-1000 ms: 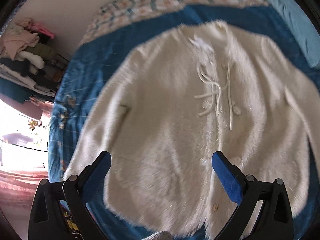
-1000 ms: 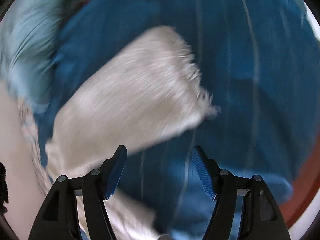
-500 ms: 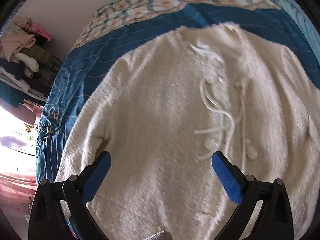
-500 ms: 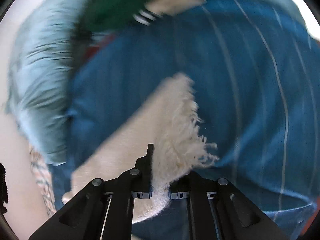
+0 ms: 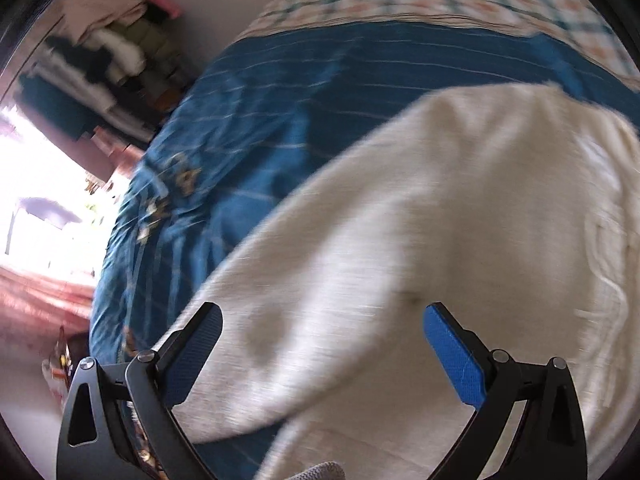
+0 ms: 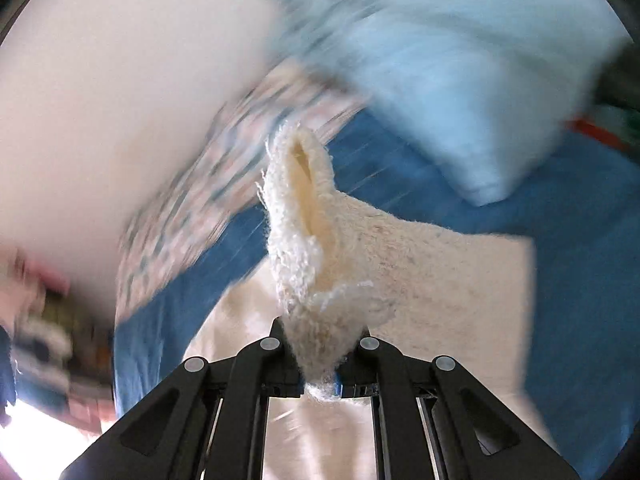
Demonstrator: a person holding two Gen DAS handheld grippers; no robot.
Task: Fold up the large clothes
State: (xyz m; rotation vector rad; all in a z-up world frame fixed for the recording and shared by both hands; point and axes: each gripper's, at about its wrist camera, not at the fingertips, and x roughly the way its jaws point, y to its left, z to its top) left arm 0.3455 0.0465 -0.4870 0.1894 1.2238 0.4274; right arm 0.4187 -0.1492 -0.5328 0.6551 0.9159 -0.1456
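Cardigan [image 5: 420,240], cream and fluffy, lies on a blue bedspread [image 5: 280,112]; its right side runs out of frame. Left gripper [image 5: 322,344] hangs over it, jaws wide apart, holding nothing. Right gripper [image 6: 319,354] is clamped on a lifted cuff [image 6: 304,216], its pads buried in fibre. Beyond, motion blur smears a checked sheet [image 6: 192,200] and pale-blue pillow [image 6: 460,80].

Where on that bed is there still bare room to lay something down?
Bare blue bedspread shows between the white sweater and the checked blanket by the wall, running down the bed's side toward the clothes pile. A smaller blue patch lies below the pale blue pillow. The middle is crowded: the sweater covers it, its sleeve pinched in the right gripper.
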